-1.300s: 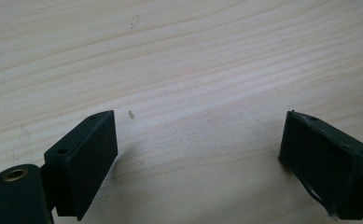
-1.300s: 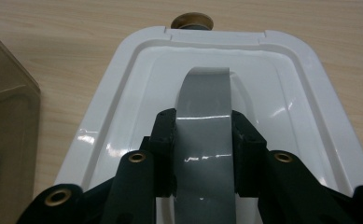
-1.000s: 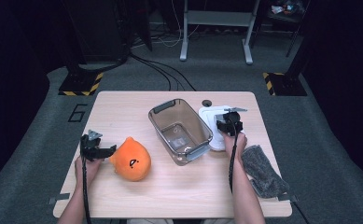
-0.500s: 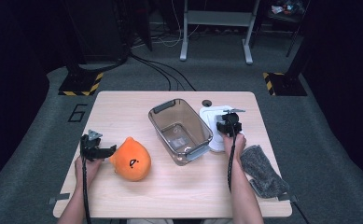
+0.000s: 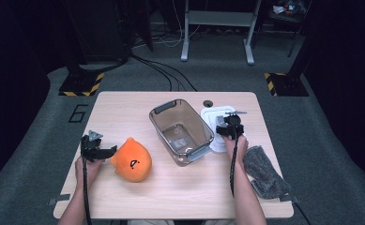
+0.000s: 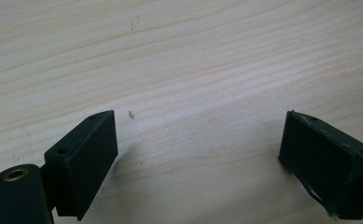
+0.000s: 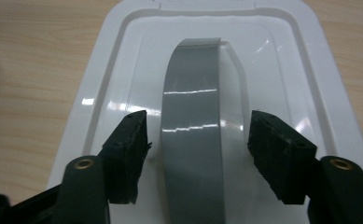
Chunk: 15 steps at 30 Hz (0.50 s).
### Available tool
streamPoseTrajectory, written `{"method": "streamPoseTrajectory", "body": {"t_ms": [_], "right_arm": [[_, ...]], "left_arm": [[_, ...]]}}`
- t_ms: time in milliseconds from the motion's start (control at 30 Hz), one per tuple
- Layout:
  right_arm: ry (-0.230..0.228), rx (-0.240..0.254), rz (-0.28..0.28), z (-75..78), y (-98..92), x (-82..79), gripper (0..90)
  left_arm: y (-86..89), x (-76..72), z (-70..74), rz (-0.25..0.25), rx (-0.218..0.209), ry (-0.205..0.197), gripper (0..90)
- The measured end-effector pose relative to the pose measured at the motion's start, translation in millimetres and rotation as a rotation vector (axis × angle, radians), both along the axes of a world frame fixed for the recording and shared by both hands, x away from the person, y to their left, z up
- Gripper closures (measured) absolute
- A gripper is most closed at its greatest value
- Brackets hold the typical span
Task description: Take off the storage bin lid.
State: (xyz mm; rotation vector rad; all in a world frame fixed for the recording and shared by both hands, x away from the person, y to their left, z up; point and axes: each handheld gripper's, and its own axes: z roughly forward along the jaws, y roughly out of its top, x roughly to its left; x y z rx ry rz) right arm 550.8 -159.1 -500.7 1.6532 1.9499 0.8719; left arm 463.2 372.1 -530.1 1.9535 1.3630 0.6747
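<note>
A white lid (image 5: 209,115) lies flat on the table right of the clear bin (image 5: 157,110). My right gripper (image 5: 227,121) is over it, and its jaws have just been opening. In the right gripper view the lid's grey handle (image 7: 195,88) stands between the pads (image 7: 130,140) with a gap on each side, so the right gripper (image 7: 198,140) is open. An orange plush toy (image 5: 132,161) rests at the front left. My left gripper (image 5: 109,151) sits just left of it, and the left gripper (image 6: 198,144) is open over bare wood.
A grey cloth (image 5: 264,171) lies at the front right corner by the right forearm. The clear bin has a small item on its floor. A small dark disc (image 5: 208,103) lies behind the lid. The wooden table (image 5: 124,112) is bare at the back left.
Both hands have stayed where they were. The right gripper's jaws look slightly wider apart over the lid than before.
</note>
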Motion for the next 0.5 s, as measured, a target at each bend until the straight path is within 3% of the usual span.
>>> {"method": "streamPoseTrajectory", "body": {"t_ms": [267,500], "right_arm": [[0.001,0.01,0.027,16.4,-13.5,-18.2,14.5],[0.003,-0.01,0.065,24.3,-15.3,-40.6,13.1]], "left_arm": [[0.5,0.6,-0.4,0.001,-0.01,0.003,10.9],[2.3,1.9,-0.2,-0.003,-0.019,0.013,10.9]]}}
